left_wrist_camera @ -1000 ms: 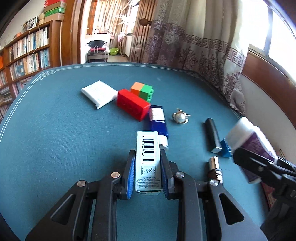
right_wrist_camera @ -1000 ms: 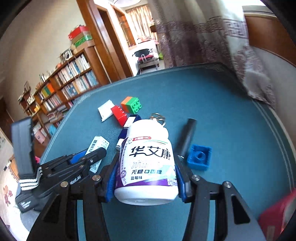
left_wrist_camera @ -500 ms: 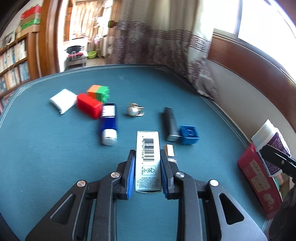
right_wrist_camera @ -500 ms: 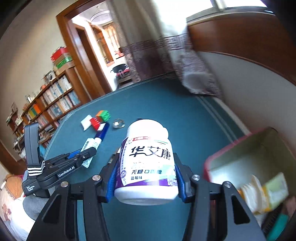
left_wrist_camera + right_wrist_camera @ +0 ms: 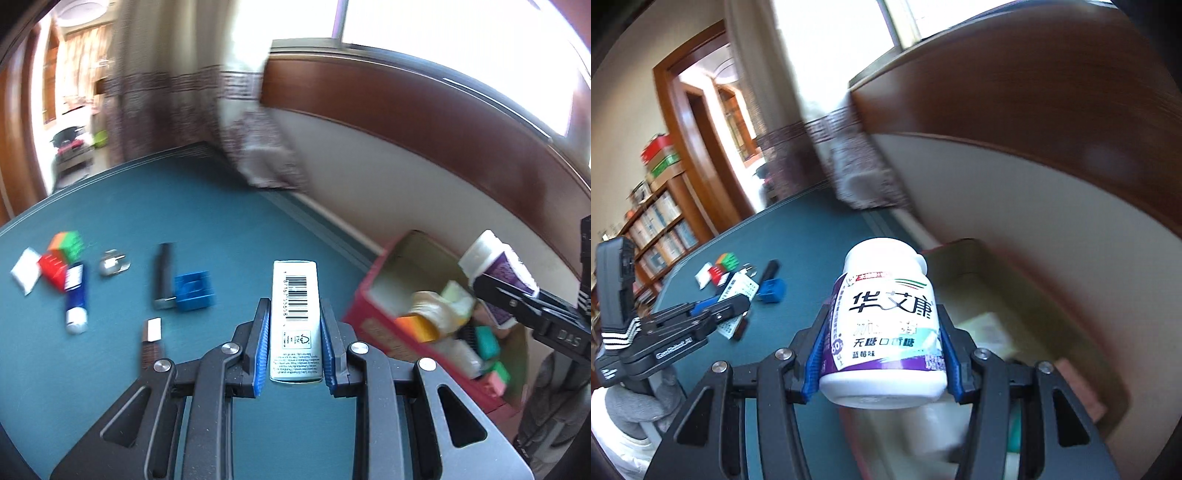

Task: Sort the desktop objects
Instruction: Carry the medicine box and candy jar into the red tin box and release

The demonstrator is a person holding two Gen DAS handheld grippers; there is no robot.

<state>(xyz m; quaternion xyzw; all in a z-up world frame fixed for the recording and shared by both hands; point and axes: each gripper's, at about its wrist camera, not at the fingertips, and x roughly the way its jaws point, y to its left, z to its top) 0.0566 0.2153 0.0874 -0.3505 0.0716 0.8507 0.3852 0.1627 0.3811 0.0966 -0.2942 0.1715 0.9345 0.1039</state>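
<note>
At the far left of the teal counter (image 5: 192,221) lie the things not yet sorted: a white packet (image 5: 25,270), a red brick (image 5: 53,268) with an orange-and-green brick (image 5: 67,243) behind it, a blue-and-white tube (image 5: 75,297), and a small silver trinket (image 5: 114,262). Next come a dark stick-shaped item (image 5: 162,275) touching a blue brick (image 5: 194,290), and nearer the camera a small dark piece with a pale end (image 5: 152,341).

In the middle, the left hand-held gripper (image 5: 294,345) is narrowed onto a slim white barcode box (image 5: 294,314), its blue pads pressing both long sides; the box hangs above the counter, short of the bin.

To the right sits the red storage box (image 5: 373,317) at the counter's edge by the wall, already holding an orange block, crumpled pale wrapping, green and pink pieces. Furthest right, the right hand-held gripper (image 5: 882,363) is clamped at medium width on a white gum bottle (image 5: 886,325) with a purple-banded label, which hovers over the red box's open mouth.

The step in hand looks like carrying both items to the box. The bottle seems ready to drop: lower it a little and spread the jaws. The barcode box calls for more travel rightward, clearing the near wall and the other gripper before release.
</note>
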